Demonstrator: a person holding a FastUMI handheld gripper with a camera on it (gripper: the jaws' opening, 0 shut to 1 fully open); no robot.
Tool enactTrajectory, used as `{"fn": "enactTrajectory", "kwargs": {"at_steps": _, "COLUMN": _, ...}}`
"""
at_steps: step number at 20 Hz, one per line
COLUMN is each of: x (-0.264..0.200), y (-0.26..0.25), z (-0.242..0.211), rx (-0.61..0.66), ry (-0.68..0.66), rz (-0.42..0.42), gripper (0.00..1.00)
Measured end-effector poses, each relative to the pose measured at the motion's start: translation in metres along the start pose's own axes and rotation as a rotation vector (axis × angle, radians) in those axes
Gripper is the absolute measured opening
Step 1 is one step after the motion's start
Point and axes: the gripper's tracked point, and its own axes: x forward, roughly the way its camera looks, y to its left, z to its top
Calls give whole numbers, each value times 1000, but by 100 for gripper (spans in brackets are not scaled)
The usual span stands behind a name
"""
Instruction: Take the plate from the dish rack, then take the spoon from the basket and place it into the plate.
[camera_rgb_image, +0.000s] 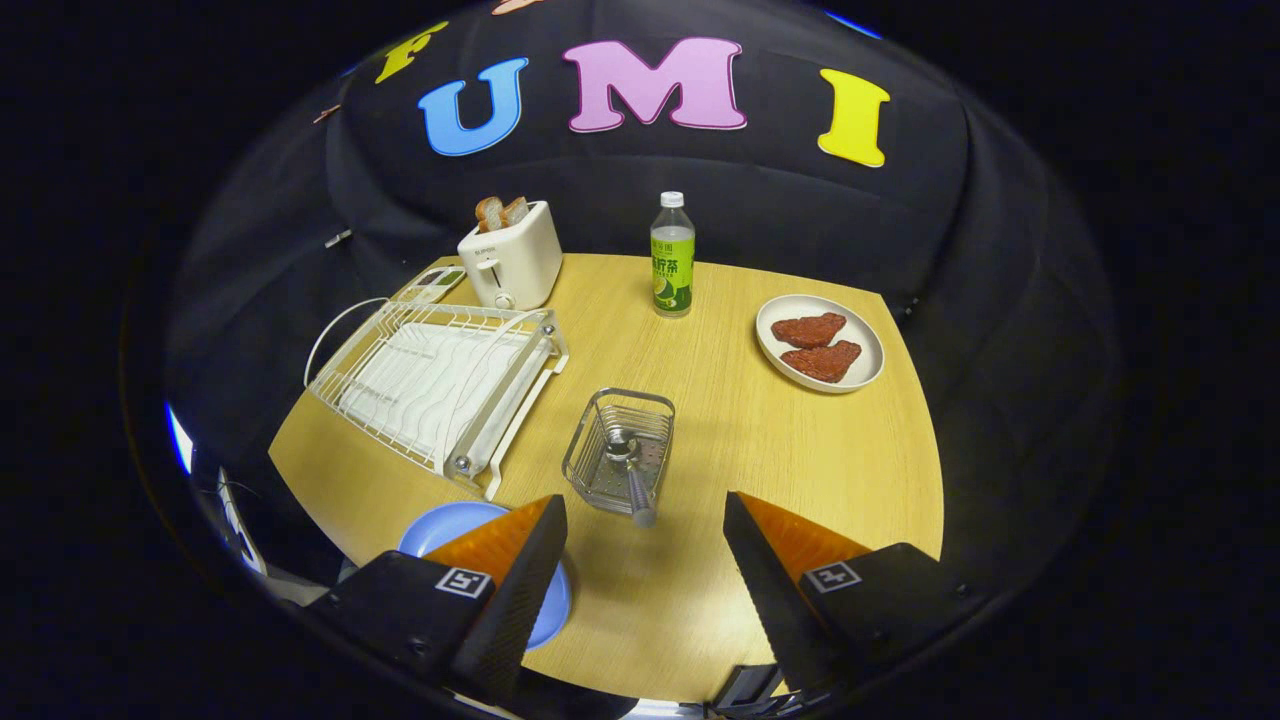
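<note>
Wooden table (760, 450) under the gripper (645, 520), fingers spread wide, nothing held. Blue plate (440, 525) flat on the table, partly behind the left finger. Spoon (630, 465) just ahead, leaning in the wire basket (620, 450). Beyond: empty dish rack (435, 385), toaster (510, 260), bottle (672, 257), white plate (865, 350) with two brown pieces.

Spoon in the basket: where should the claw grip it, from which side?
Likely the spoon by its handle end, which sticks out over the basket rim toward the open claw. Come from above on the near side; the bowl lies down inside the wire walls.
</note>
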Motion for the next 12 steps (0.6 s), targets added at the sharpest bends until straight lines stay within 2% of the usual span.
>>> {"fn": "enactTrajectory", "kwargs": {"at_steps": 1, "x": 7, "y": 1, "z": -1, "rx": -6, "ry": 9, "rz": 13, "gripper": 95}}
{"fn": "enactTrajectory", "kwargs": {"at_steps": 3, "x": 20, "y": 1, "z": -5, "rx": -19, "ry": 33, "rz": 21, "gripper": 81}}
{"fn": "enactTrajectory", "kwargs": {"at_steps": 4, "x": 27, "y": 0, "z": -8, "rx": -26, "ry": 46, "rz": 24, "gripper": 70}}
{"fn": "enactTrajectory", "kwargs": {"at_steps": 7, "x": 42, "y": 1, "z": -15, "rx": -33, "ry": 88, "rz": 31, "gripper": 52}}
{"fn": "enactTrajectory", "kwargs": {"at_steps": 8, "x": 44, "y": 3, "z": -14, "rx": -33, "ry": 87, "rz": 32, "gripper": 42}}
{"fn": "enactTrajectory", "kwargs": {"at_steps": 10, "x": 48, "y": 2, "z": -13, "rx": -28, "ry": 89, "rz": 25, "gripper": 30}}
{"fn": "enactTrajectory", "kwargs": {"at_steps": 11, "x": 48, "y": 1, "z": -15, "rx": -23, "ry": 102, "rz": 22, "gripper": 27}}
{"fn": "enactTrajectory", "kwargs": {"at_steps": 12, "x": 49, "y": 3, "z": -16, "rx": -7, "ry": 109, "rz": 26, "gripper": 19}}
